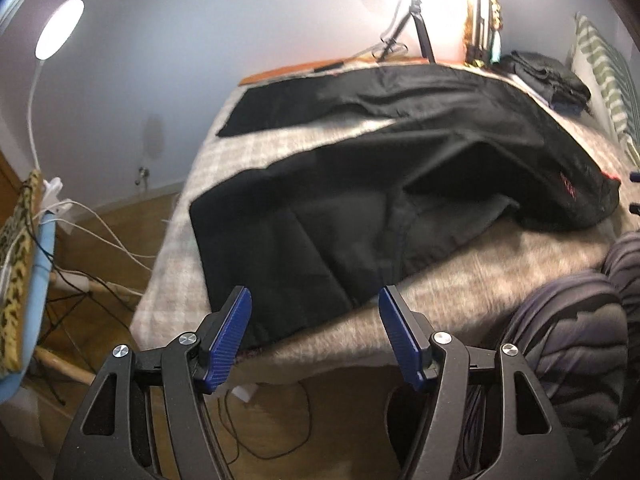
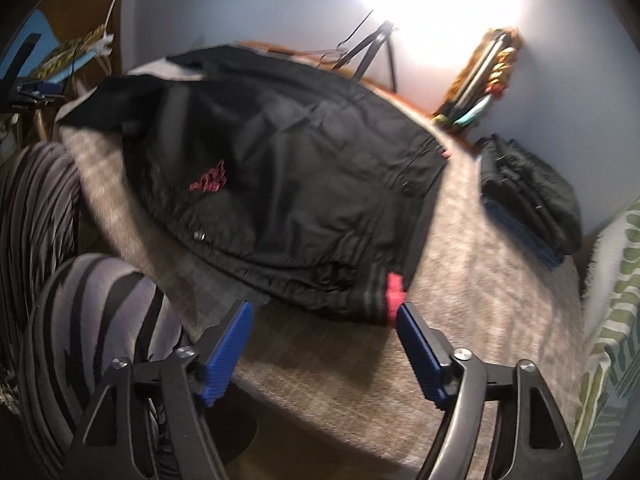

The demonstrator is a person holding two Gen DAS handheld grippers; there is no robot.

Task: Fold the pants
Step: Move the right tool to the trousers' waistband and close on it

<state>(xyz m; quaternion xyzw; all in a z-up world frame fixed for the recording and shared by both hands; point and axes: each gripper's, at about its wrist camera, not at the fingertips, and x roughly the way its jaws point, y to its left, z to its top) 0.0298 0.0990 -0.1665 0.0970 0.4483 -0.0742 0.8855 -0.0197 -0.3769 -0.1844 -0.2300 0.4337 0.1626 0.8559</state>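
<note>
Black pants [image 1: 360, 200] lie spread on a grey blanket-covered table [image 1: 500, 252], both legs running toward the far left, one apart from the other. The waistband with a red tab [image 2: 394, 292] and a red logo [image 2: 210, 182] shows in the right wrist view [image 2: 280, 184]. My left gripper [image 1: 314, 304] is open and empty, just in front of the near leg's hem edge. My right gripper [image 2: 324, 316] is open and empty, just short of the waistband, its right fingertip close to the red tab.
A stack of folded dark clothes [image 2: 528, 196] sits at the table's far right. A lamp stand [image 1: 416, 28] and bright light stand at the far edge. My striped-trousered legs [image 1: 568, 344] are beside the table. Cables [image 1: 100, 236] and an ironing board [image 1: 24, 272] stand left.
</note>
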